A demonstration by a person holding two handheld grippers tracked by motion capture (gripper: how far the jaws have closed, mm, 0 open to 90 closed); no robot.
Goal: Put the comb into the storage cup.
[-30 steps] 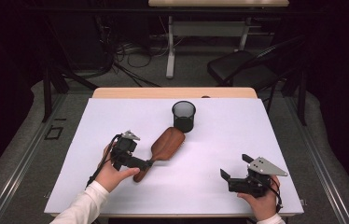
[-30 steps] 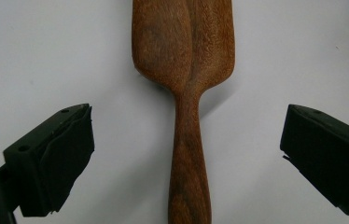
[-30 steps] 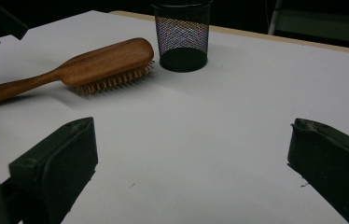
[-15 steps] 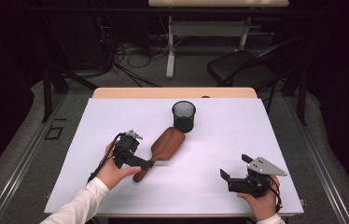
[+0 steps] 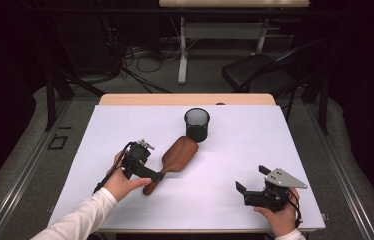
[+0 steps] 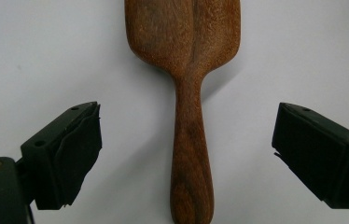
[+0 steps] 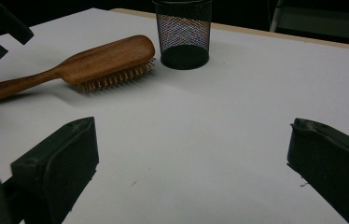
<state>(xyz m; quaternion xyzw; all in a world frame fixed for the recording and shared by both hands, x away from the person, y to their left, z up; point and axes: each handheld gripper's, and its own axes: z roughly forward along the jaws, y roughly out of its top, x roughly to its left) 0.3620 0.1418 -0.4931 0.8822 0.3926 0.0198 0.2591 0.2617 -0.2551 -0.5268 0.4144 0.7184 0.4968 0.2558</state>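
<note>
The left gripper (image 5: 161, 176) hovers over the handle of the wooden hairbrush (image 5: 174, 156), jaws spread wide on either side, touching nothing. Compared with 1 second ago it has barely moved, so a grasp looks imminent but not begun. The right gripper (image 5: 240, 191) rests near the table's (image 5: 285, 140) front edge, jaws apart and empty. Count: 1 hairbrush, bristles down, and 1 black mesh cup (image 5: 197, 124) just beyond it.

A lab or studio set up for recording: a white-topped table with a pale wooden edge (image 5: 185, 99) stands on grey carpet amid black surroundings, with tangled black cables (image 5: 140, 57) on the floor, a black folding chair (image 5: 260, 75) and another white-legged desk (image 5: 225, 30) behind
</note>
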